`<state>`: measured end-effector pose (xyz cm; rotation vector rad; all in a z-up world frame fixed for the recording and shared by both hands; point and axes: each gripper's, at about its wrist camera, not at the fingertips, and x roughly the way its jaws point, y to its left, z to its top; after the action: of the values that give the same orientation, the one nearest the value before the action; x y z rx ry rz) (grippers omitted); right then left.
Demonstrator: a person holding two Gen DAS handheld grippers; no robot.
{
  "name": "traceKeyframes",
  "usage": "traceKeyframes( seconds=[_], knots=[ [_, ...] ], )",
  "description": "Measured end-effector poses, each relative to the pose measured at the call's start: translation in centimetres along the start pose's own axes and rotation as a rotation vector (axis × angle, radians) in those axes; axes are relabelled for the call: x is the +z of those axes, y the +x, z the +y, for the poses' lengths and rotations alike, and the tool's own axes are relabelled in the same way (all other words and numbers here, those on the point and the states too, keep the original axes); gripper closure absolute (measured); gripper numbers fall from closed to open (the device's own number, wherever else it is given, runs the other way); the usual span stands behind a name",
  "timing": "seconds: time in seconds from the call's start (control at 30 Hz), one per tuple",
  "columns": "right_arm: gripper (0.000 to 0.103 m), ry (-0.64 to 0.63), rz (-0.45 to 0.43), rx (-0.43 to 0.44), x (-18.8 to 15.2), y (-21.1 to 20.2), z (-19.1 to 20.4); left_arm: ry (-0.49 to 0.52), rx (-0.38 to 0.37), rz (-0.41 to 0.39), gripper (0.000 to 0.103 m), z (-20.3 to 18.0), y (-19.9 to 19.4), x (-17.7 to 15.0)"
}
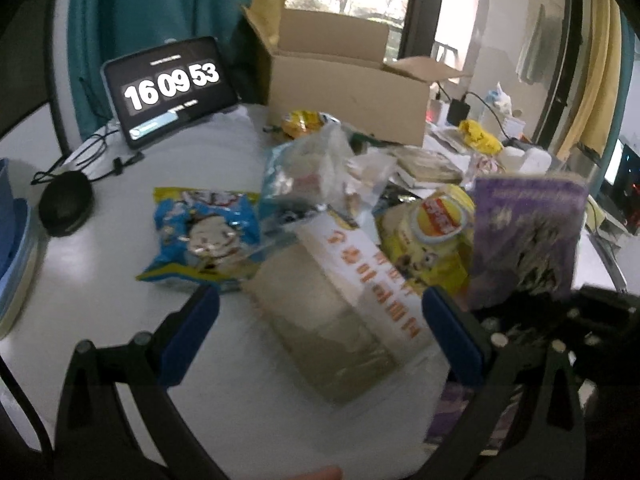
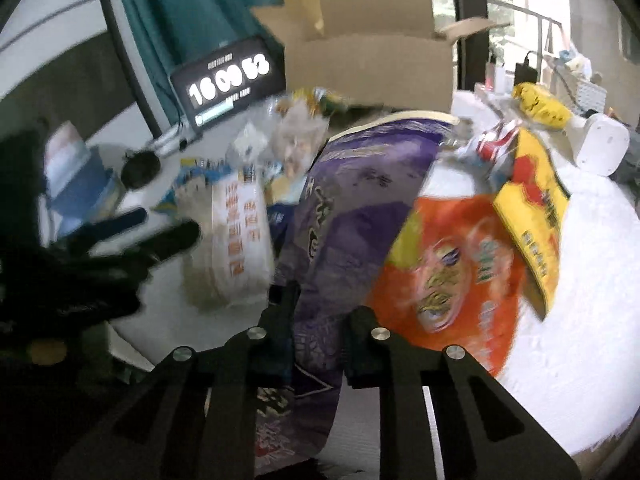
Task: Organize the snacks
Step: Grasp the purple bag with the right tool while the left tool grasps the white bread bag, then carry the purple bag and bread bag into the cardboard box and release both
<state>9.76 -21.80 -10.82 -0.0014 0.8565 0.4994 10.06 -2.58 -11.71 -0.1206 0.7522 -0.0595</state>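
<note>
My left gripper is open, its blue-padded fingers either side of a clear pack with a white label and orange letters lying on the white table. My right gripper is shut on a purple snack bag and holds it upright; that bag also shows in the left wrist view. A blue cartoon bag, a yellow chip bag and clear pouches lie in a pile. An orange bag and a yellow packet lie to the right.
An open cardboard box stands at the back of the table. A tablet showing a clock leans at the back left, with cables and a black round object. A white device and clutter sit at the right.
</note>
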Motion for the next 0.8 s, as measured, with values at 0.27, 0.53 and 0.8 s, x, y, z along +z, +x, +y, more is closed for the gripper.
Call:
traceKeyframes(
  seconds=[0.27,0.53,0.8],
  knots=[
    [0.085,-0.006,-0.109,0.007,2.1,-2.6,-2.3,-0.006,0.038,0.094,0.001,-1.8,3.1,0.7],
    [0.085,0.013,-0.151,0.037,3.9,-3.1,-4.7,0.017,0.081,0.139,0.007,-2.9,5.4,0.9],
    [0.085,0.006,-0.178,0.025,5.2,-3.1,-6.3,0.075,0.047,0.089,0.055,-3.7,3.5,1.9]
  ],
)
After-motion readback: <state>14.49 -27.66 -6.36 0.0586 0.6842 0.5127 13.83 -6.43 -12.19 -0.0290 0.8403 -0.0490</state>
